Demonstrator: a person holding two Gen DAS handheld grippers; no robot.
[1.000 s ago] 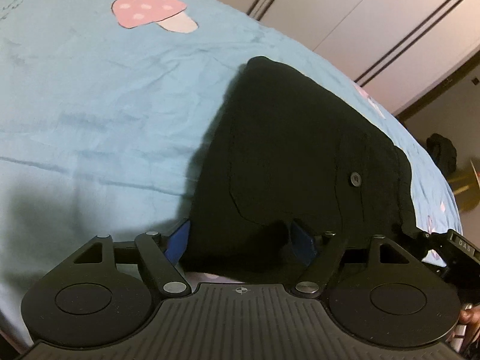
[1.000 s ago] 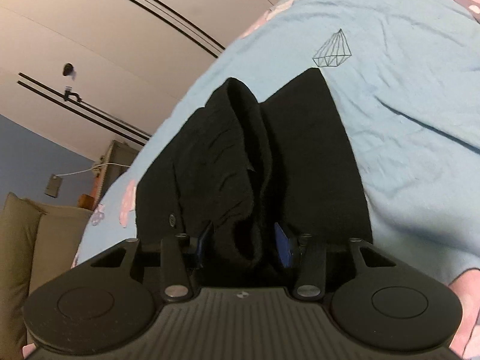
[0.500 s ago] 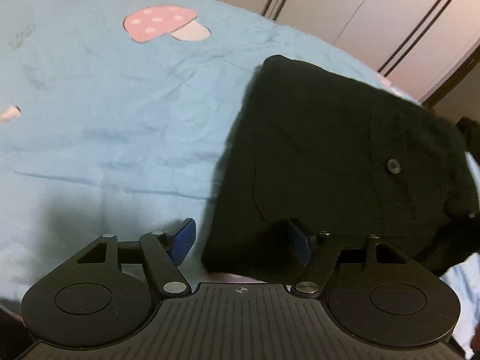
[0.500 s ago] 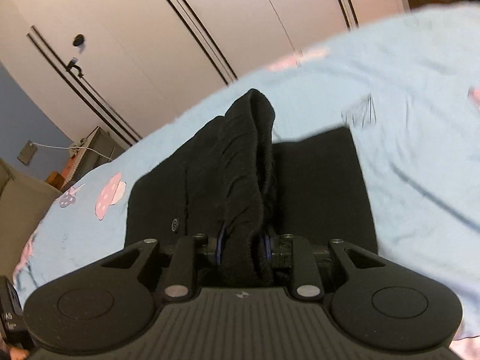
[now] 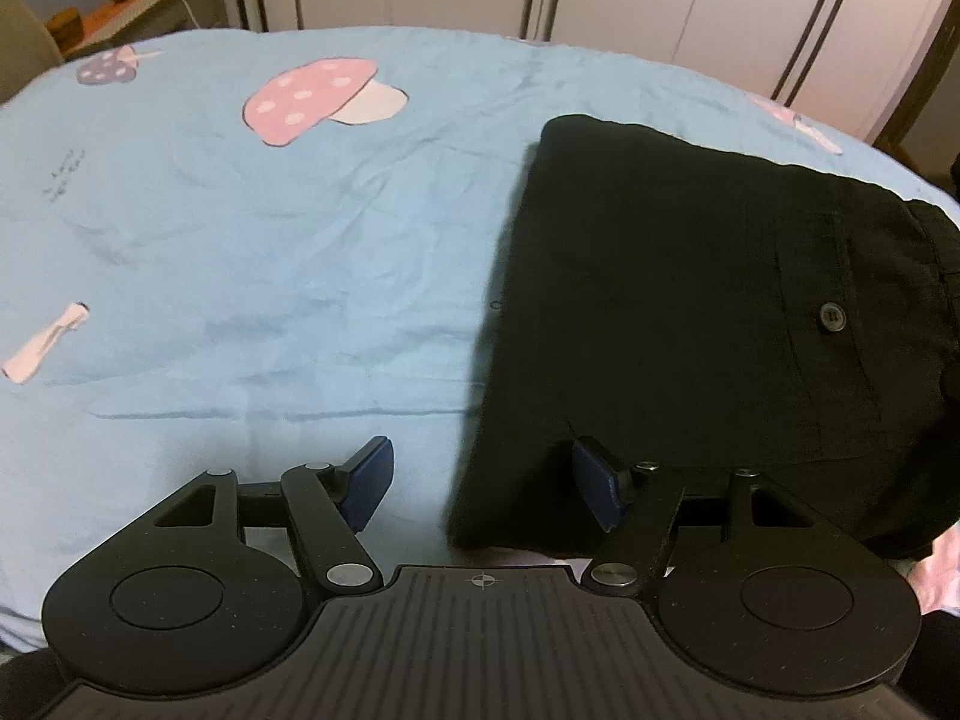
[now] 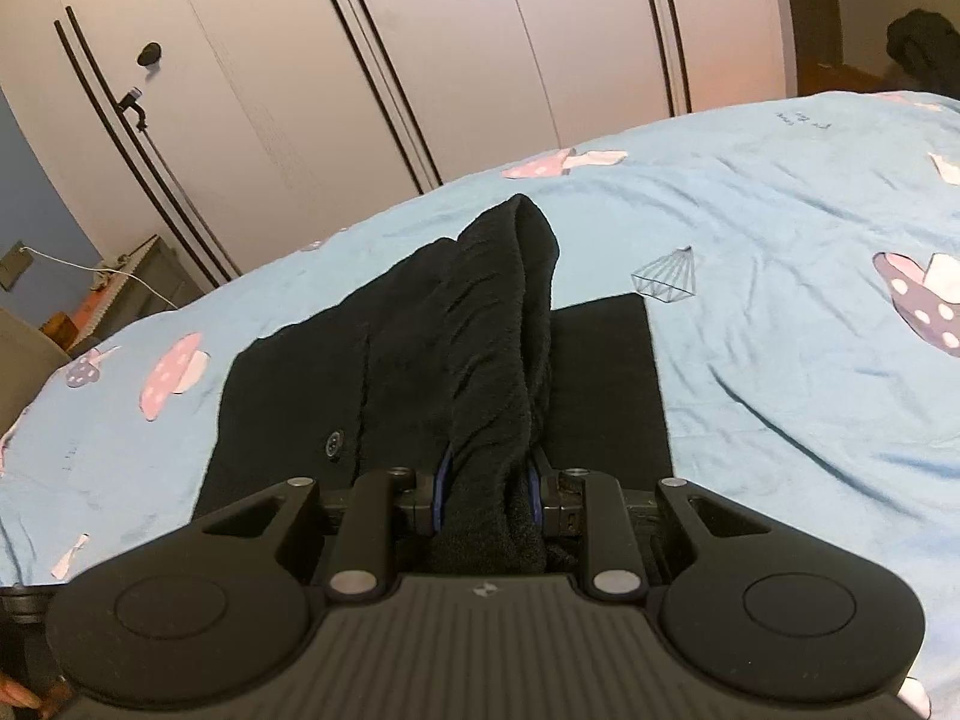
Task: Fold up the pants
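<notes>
The black pants (image 5: pixel 672 312) lie folded on the light blue bedsheet (image 5: pixel 240 252), with a pocket button (image 5: pixel 832 318) facing up. My left gripper (image 5: pixel 480 480) is open and empty, hovering over the pants' near left corner. In the right wrist view my right gripper (image 6: pixel 487 492) is shut on a bunched ridge of the pants (image 6: pixel 480 348), near the waistband end, and lifts it above the flat part (image 6: pixel 600 384).
The sheet has mushroom prints (image 5: pixel 312 99) and a diamond print (image 6: pixel 666 276). White wardrobe doors (image 6: pixel 420 48) stand behind the bed. A low cabinet with a cable (image 6: pixel 138 282) is at the far left.
My right gripper has closed on the bunched pants fabric and raised it. My left gripper has pulled back and left, off the fabric, staying open.
</notes>
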